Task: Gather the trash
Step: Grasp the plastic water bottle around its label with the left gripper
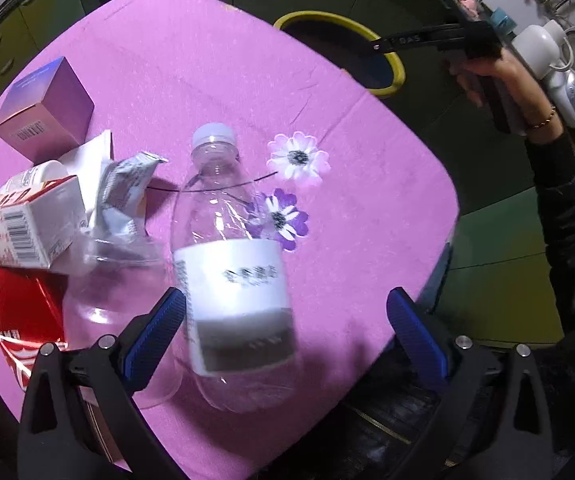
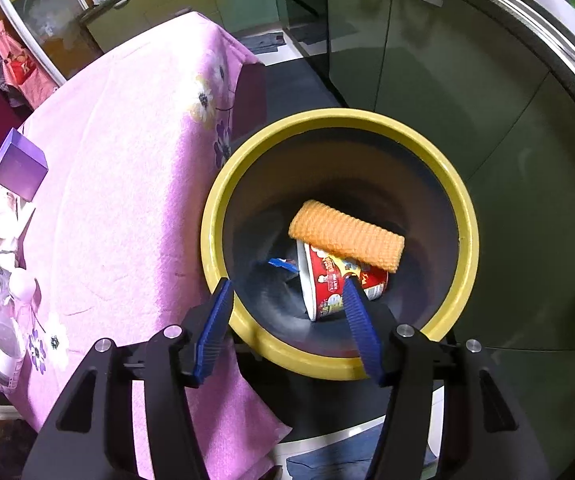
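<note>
A clear plastic bottle (image 1: 227, 272) with a white cap and white label is on the pink flowered tablecloth (image 1: 367, 220). My left gripper (image 1: 287, 304) is open around its lower half, with the left pad close to the label and the right pad well clear. My right gripper (image 2: 287, 286) is open and holds nothing, hanging over the yellow-rimmed bin (image 2: 467, 216) beside the table. In the bin lie an orange mesh piece (image 2: 343, 240), a red noodle cup (image 2: 339, 280) and a blue wrapper (image 2: 283, 265). The bottle (image 2: 1, 336) also shows at the far left of the right wrist view.
Left of the bottle lie a milk carton (image 1: 19, 224), a crumpled silver wrapper (image 1: 123, 192), a purple box (image 1: 47, 108) and a red packet (image 1: 23, 304). A person's hand (image 1: 499, 76) holds the right gripper. Green cabinets (image 2: 427, 60) stand behind the bin.
</note>
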`<action>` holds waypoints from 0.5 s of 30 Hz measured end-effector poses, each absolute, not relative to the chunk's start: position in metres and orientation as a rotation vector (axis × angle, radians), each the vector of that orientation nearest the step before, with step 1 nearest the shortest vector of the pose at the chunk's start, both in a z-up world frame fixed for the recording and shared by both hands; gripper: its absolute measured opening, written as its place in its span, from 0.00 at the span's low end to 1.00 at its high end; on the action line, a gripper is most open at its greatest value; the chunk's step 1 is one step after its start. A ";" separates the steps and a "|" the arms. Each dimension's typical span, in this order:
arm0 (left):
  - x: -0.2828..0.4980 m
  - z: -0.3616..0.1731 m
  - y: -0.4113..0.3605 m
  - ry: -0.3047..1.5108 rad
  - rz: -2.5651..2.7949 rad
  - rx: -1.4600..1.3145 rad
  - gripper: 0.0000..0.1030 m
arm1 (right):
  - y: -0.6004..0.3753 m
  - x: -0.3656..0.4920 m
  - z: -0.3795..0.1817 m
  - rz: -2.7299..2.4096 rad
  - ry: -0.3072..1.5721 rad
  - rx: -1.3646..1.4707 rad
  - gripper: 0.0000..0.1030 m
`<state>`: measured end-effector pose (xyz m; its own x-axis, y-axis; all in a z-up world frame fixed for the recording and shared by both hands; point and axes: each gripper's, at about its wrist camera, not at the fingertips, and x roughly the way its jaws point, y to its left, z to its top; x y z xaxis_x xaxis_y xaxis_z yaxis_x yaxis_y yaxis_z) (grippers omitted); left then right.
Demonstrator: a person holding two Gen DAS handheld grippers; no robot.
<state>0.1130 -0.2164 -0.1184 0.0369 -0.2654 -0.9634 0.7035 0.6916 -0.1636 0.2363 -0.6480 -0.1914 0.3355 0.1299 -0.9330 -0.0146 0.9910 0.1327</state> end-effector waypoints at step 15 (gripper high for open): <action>0.129 -0.137 -0.231 1.382 -0.720 0.519 0.90 | -0.645 0.238 -0.206 0.101 1.253 0.107 0.58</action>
<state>0.1292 -0.2312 -0.1369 0.0356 -0.1524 -0.9877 0.7222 0.6871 -0.0800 0.2381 -0.6447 -0.2055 0.3092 0.1348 -0.9414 -0.0172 0.9905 0.1362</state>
